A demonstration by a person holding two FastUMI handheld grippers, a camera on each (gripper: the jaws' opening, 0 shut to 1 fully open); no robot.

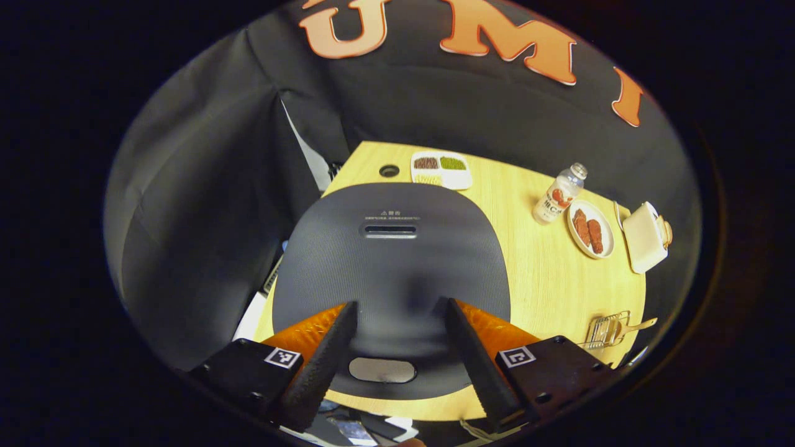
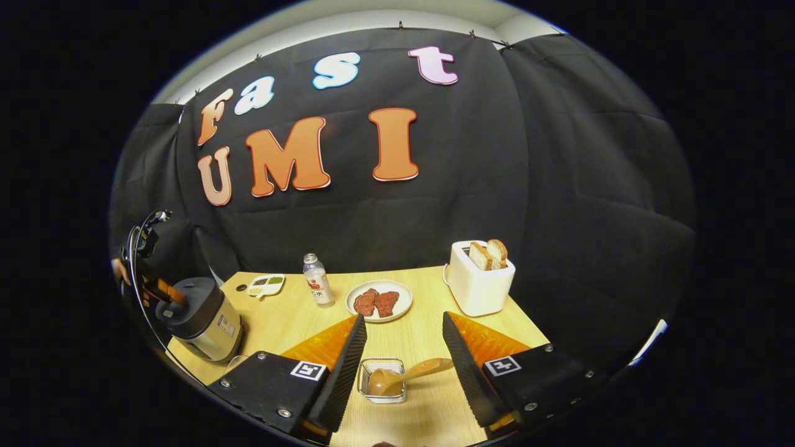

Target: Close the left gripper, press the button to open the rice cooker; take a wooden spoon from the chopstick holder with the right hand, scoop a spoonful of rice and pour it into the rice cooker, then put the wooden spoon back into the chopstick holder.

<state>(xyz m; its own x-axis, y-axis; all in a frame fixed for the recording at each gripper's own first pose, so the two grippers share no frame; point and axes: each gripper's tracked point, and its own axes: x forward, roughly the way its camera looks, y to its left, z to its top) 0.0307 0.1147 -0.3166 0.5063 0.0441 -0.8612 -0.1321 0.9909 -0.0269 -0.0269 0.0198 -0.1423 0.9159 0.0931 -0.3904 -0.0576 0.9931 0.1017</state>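
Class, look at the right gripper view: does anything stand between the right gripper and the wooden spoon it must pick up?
Nothing visible does. The wooden spoon lies in its holder directly ahead of the right gripper, between its open fingers. The plate and toaster sit farther back.

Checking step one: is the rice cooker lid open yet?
No, the rice cooker lid lies flat and shut under the open left hand-held gripper.

Black screwed claw [image 1: 400, 310] mounts, square markers
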